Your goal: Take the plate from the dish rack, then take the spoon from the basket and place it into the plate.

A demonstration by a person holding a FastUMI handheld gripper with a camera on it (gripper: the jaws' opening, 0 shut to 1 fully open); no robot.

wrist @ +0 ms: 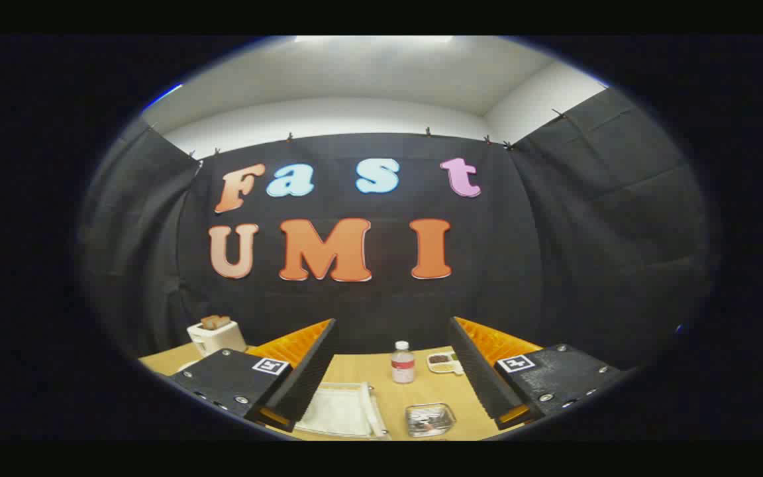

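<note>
My gripper [391, 322] is held high above a wooden table [368, 374] and looks level at the booth wall. Its fingers stand wide apart and open, with nothing between them. Below and between the fingers lies a flat white item [340, 411] that may be the dish rack; I cannot make out a plate on it. To its right sits a small clear container [429, 419] holding shiny pieces, possibly the basket with the spoon. Both are small and partly cut off.
A small clear bottle with a white cap [403, 363] stands on the table ahead between the fingers. A little white tray of food [444, 362] lies by the right finger. A white toaster with bread [214, 335] stands beyond the left finger.
</note>
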